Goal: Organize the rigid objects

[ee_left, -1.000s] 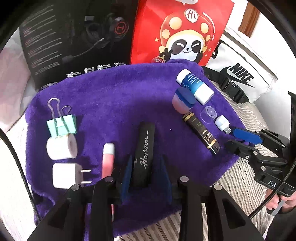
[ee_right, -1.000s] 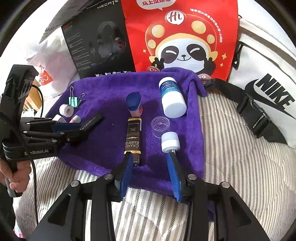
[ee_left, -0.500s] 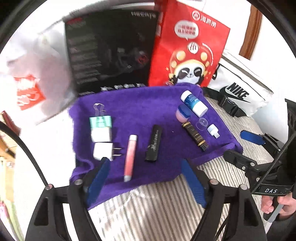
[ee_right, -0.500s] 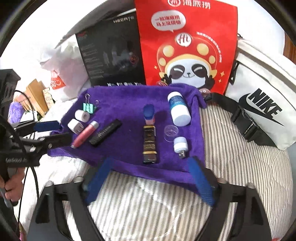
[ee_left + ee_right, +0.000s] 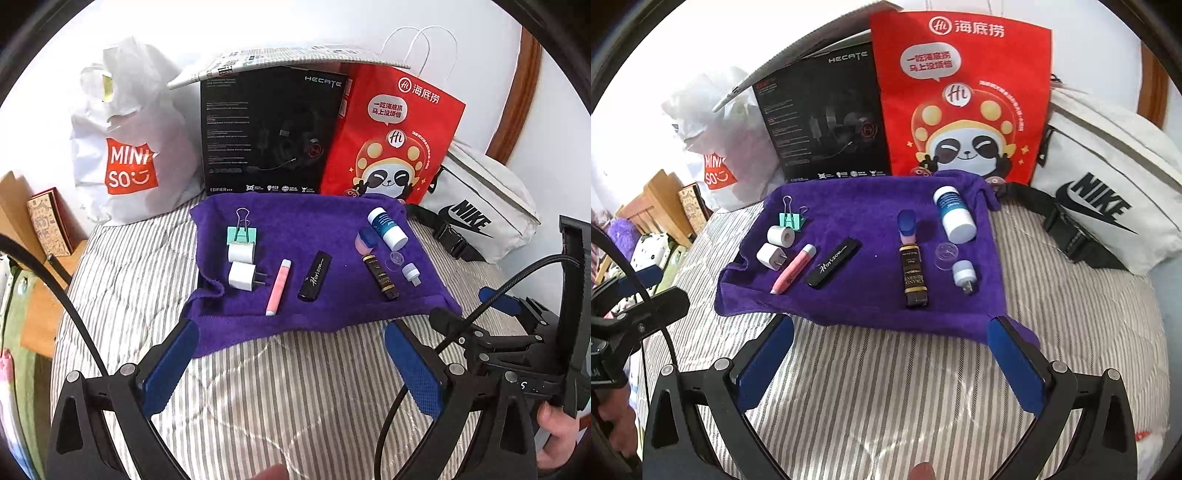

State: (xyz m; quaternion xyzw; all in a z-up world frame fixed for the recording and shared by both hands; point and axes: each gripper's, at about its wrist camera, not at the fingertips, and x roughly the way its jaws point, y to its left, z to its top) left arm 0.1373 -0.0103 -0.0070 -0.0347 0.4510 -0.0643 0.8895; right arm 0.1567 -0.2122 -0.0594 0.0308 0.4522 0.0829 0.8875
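Note:
A purple towel [image 5: 332,221] [image 5: 871,206] carries two rows of small items. On its left lie a green binder clip [image 5: 242,232], a white roll [image 5: 240,253], a white charger plug [image 5: 242,276], a pink tube [image 5: 277,287] and a black case [image 5: 314,276]. On its right lie a white bottle [image 5: 955,214], a blue-capped pink piece [image 5: 907,227], a dark tube [image 5: 915,277], a clear cap [image 5: 946,254] and a small white cap [image 5: 964,275]. My left gripper [image 5: 290,332] and right gripper [image 5: 891,328] hover over the towel's near edge, jaws opening, nothing between them.
Behind the towel stand a black headset box [image 5: 273,129], a red panda bag [image 5: 391,140], a white plastic bag [image 5: 129,158] and a white Nike pouch [image 5: 480,218]. Striped bedding [image 5: 295,387] spreads in front. A wooden edge [image 5: 40,295] lies left.
Both grippers rose and drew back from the towel while their jaws spread wide. The left one left the black case lying on the towel. The items stayed in place.

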